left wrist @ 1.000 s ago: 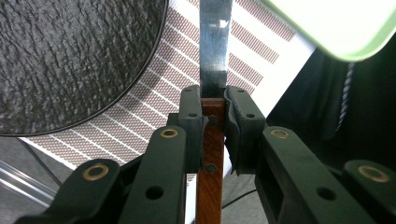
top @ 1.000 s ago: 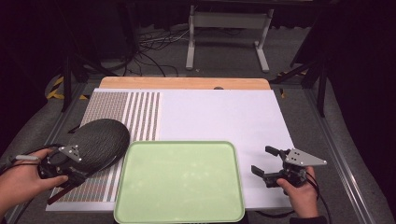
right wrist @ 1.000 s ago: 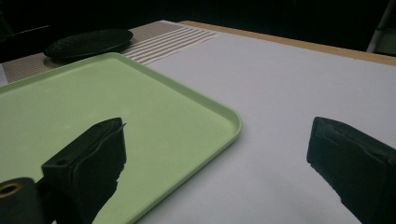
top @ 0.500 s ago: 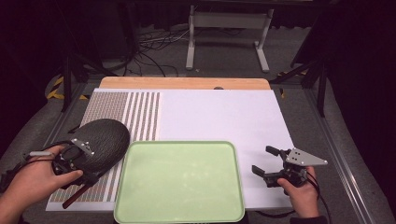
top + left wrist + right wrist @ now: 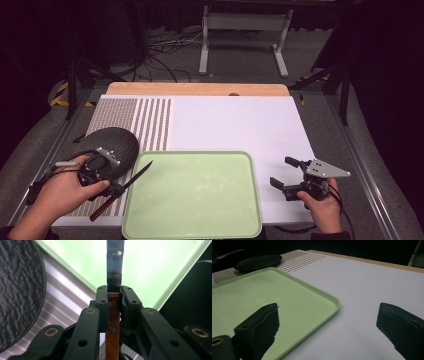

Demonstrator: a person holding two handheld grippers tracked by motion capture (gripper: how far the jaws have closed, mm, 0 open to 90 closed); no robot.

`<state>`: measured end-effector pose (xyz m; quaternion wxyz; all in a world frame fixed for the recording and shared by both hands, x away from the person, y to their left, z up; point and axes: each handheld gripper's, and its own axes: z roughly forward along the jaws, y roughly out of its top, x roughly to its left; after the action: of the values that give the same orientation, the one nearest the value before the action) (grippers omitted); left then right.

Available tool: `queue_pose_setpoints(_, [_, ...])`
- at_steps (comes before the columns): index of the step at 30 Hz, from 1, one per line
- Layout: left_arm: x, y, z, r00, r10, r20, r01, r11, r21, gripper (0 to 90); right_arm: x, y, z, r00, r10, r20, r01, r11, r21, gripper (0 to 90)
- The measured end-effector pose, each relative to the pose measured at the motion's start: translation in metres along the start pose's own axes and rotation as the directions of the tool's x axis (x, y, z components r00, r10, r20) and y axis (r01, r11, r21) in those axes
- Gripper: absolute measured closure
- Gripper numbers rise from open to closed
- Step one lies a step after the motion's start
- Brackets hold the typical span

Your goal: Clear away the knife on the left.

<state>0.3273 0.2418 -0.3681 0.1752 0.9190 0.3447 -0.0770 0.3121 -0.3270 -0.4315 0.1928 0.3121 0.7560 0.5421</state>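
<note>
A knife with a dark blade (image 5: 138,174) and a brown wooden handle (image 5: 100,210) is clamped in my left gripper (image 5: 116,189), which is shut on it where blade and handle meet. The blade tip reaches over the left rim of the pale green tray (image 5: 195,154). In the left gripper view the black jaws pinch the knife (image 5: 113,315) at the gripper's tip (image 5: 114,293), above the tray (image 5: 155,270). My right gripper (image 5: 282,171) rests on the white mat just right of the tray, open, with nothing between its jaws (image 5: 332,322).
A dark textured round plate (image 5: 112,142) lies on the striped placemat (image 5: 150,120), just behind my left hand. The white mat (image 5: 235,125) stretches behind the tray (image 5: 249,292) to a wooden strip (image 5: 200,89). Metal rails edge the table on both sides.
My left hand has carried the knife rightward from the table's left edge, and its blade now reaches over the tray's left rim. The right gripper has stayed where it was.
</note>
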Motion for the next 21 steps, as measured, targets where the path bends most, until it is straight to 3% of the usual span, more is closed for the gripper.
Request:
queue_pose_setpoints(3, [-0.001,0.002,0.002,1.0,0.006,0.001,-0.006,1.0,-0.005,78.0,0.0,0.0,0.0,1.0,0.0,0.0,0.0,1.0,0.001,5.1])
queue_pose_setpoints(7, [-0.006,0.01,0.01,0.9995,0.027,0.017,-0.027,0.9993,0.024,77.9,0.0,0.0,0.0,1.0,0.0,0.0,0.0,1.0,0.001,5.1])
queue_pose_setpoints(14, [-0.014,0.026,0.024,0.9972,0.05,0.055,-0.05,0.9987,-0.003,77.9,-0.001,0.0,0.0,1.0,-0.001,0.003,0.001,1.0,0.001,5.1])
queue_pose_setpoints(21, [-0.017,0.034,0.034,0.9933,0.042,0.108,-0.038,0.9988,-0.032,77.9,-0.001,-0.002,-0.001,1.0,0.003,0.005,-0.003,1.0,0.003,5.1])
